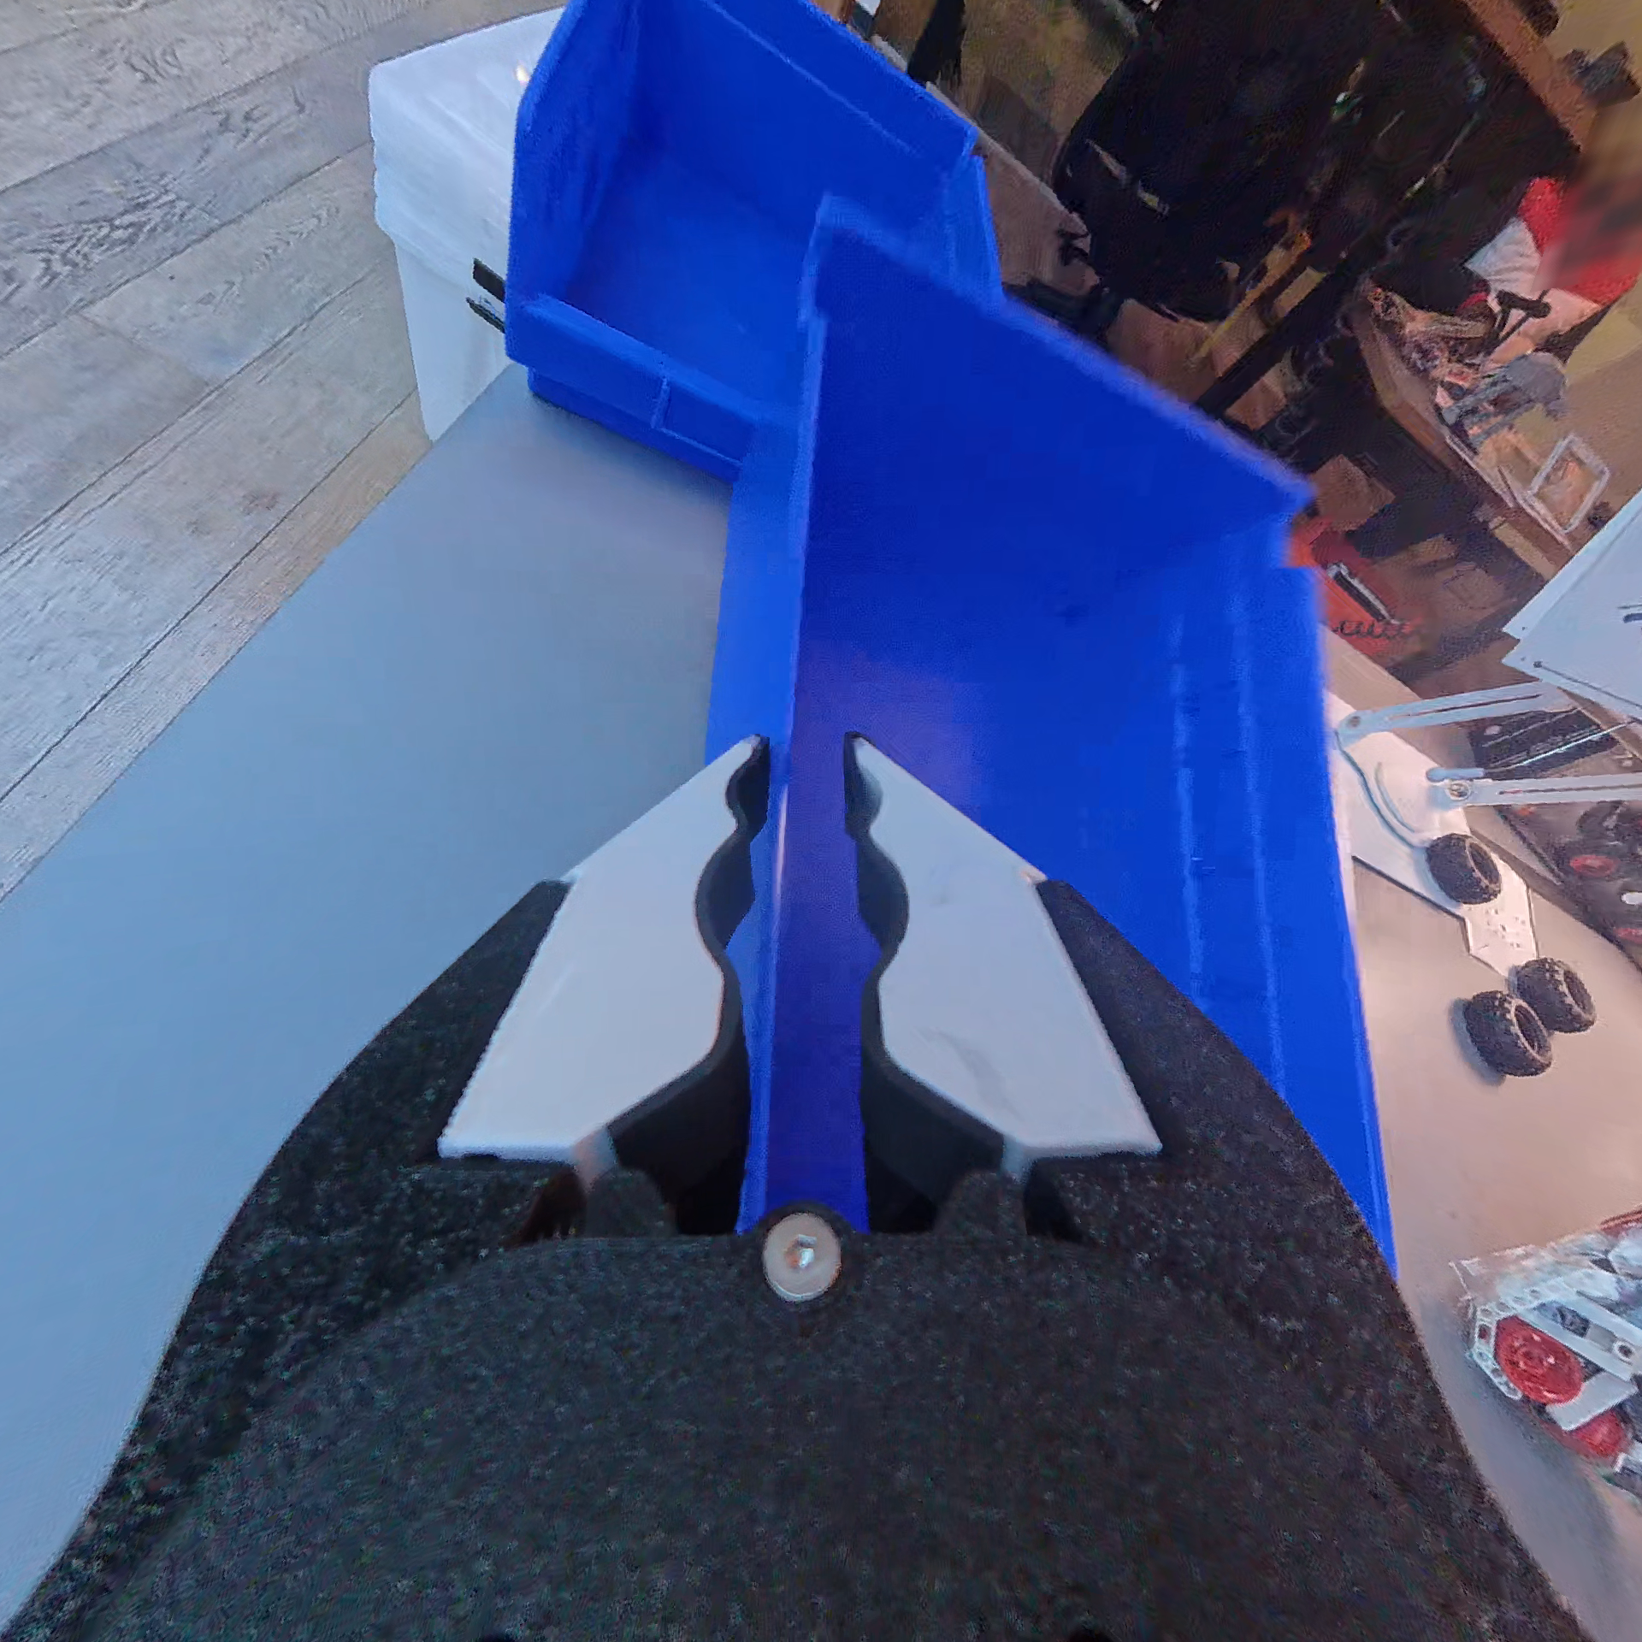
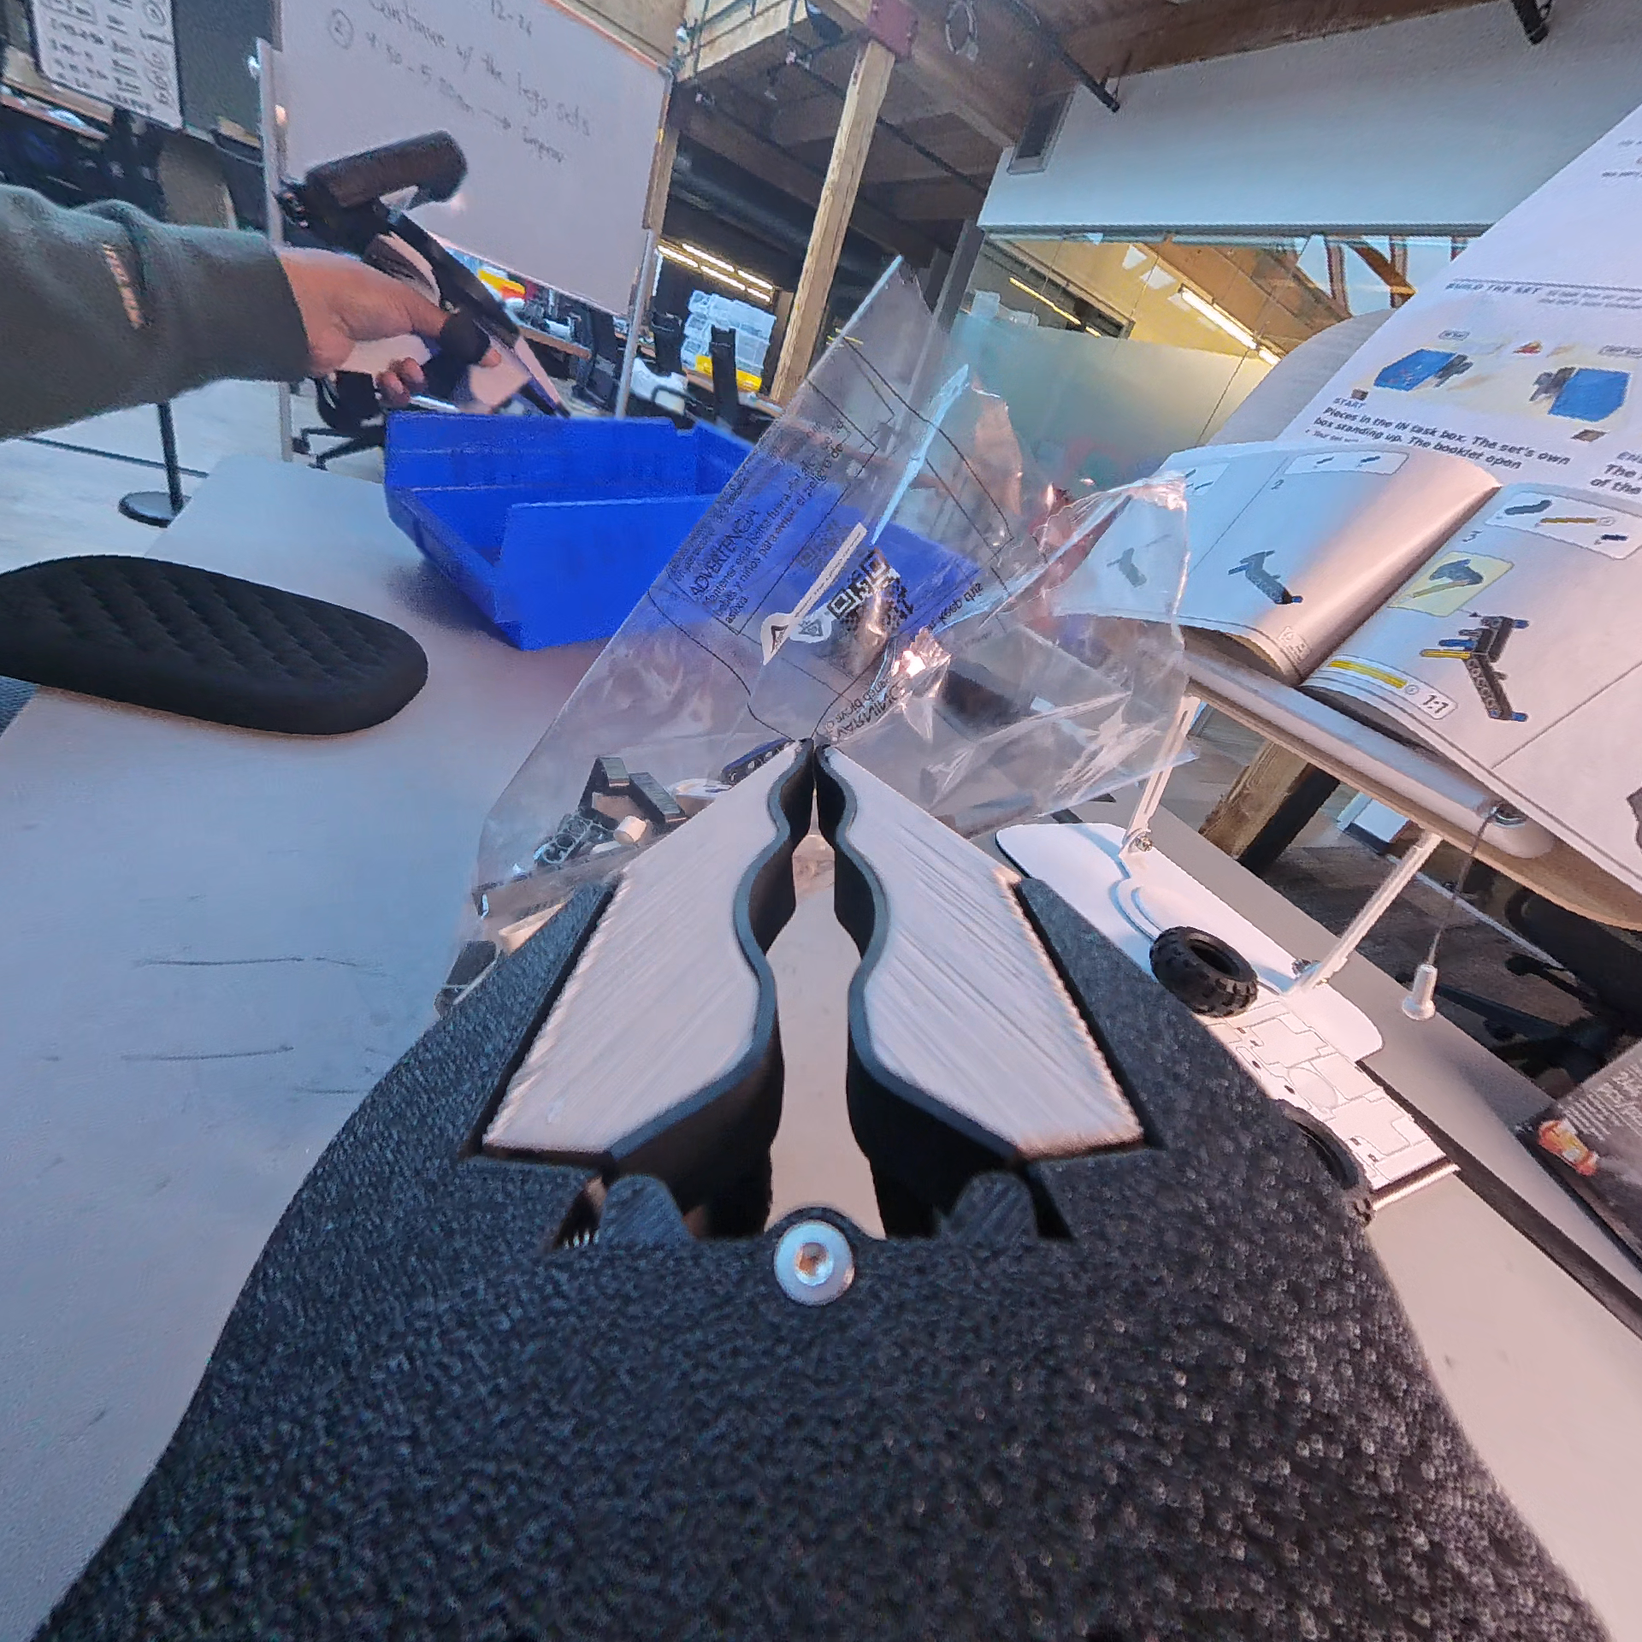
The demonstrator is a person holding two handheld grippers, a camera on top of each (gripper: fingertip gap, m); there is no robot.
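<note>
Table (image 2: 178,888) is carrying two blue bins; the left gripper (image 1: 807,755) is clamping the side wall of the nearer blue bin (image 1: 1022,622). Right gripper (image 2: 814,755) is pinching a clear plastic bag (image 2: 844,569) of small parts, fingertips together, beside a black tyre (image 2: 1202,968)

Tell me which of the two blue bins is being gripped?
The nearer blue bin: the left gripper has its fingers clamped on its side wall. The farther blue bin sits untouched behind it on the grey table.

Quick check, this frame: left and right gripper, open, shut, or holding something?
Left gripper: shut on the side wall of the blue bin.
Right gripper: shut on the clear plastic bag holding small parts.
</note>
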